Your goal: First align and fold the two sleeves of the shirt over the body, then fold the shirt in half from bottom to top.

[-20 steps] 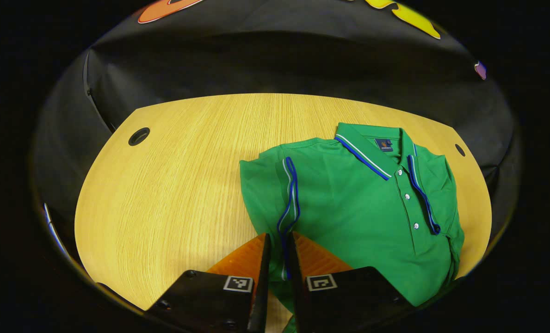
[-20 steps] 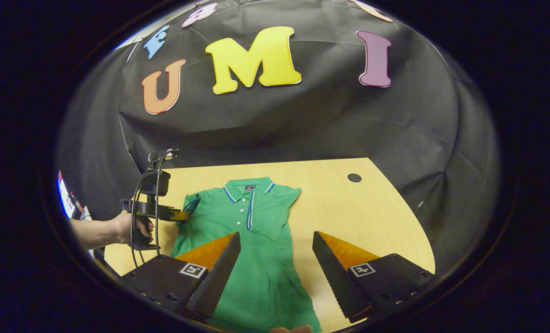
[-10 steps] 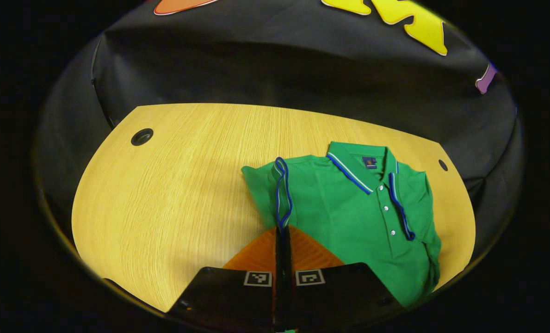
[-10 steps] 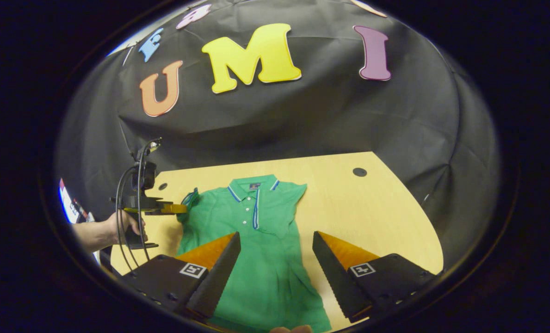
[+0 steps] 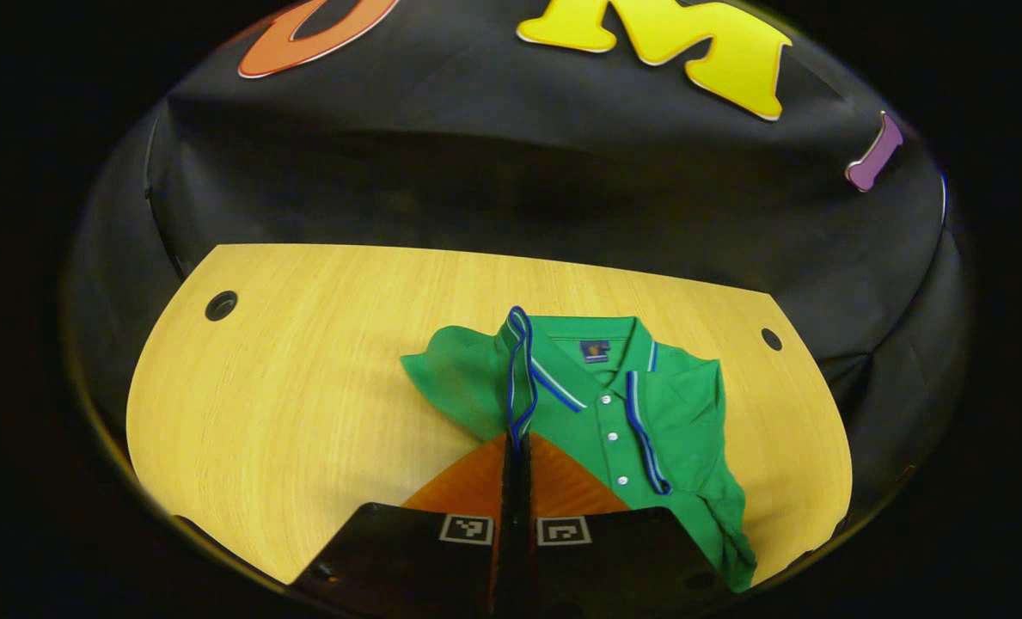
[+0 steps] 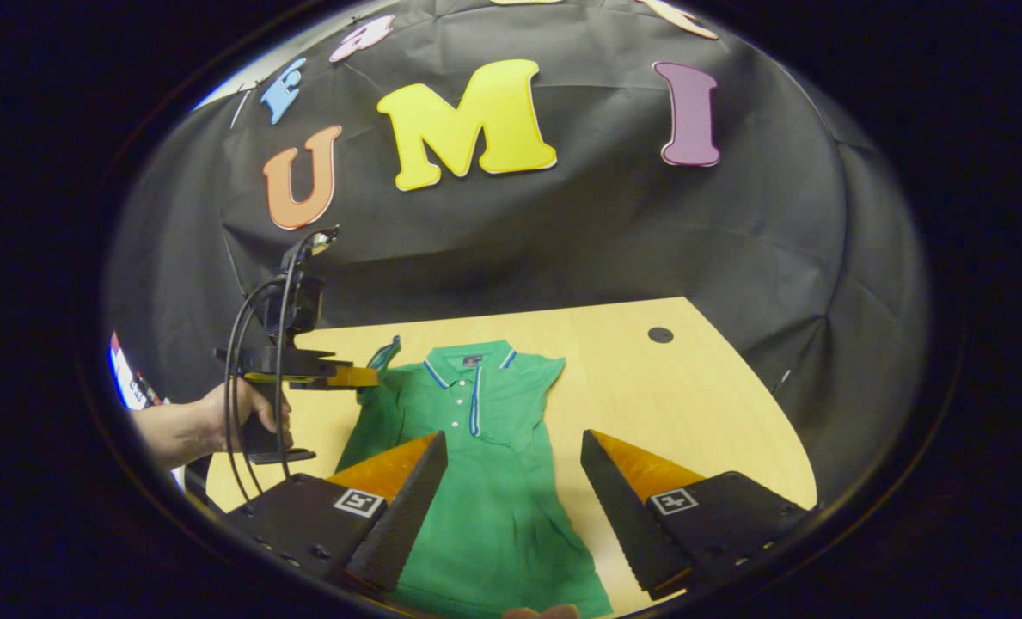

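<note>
A green polo shirt (image 5: 648, 430) with blue-and-white trim lies face up on the wooden tabletop (image 5: 287, 413), in the lower middle of the left gripper view, its collar toward the top of the frame and the button placket running down toward the lower right. The left claw (image 5: 516, 447) rises from the bottom centre of that view with its two fingers pressed together on the striped cuff of one sleeve (image 5: 517, 378). The sleeve is lifted off the tabletop and stands up over the shirt's shoulder, just left of the collar.

In the right gripper view the shirt (image 6: 485, 481) lies in the lower middle, its hem toward the bottom edge. The right claw (image 6: 515, 468) stands wide open at the bottom of the frame, holding nothing, its fingers over the lower body of the shirt. At the left of that view a hand (image 6: 244, 413) holds the left claw (image 6: 371, 376), which grips the raised sleeve (image 6: 383, 357) beside the collar. A round cable hole (image 6: 660, 334) sits in the tabletop (image 6: 674, 404) at the upper right.
</note>
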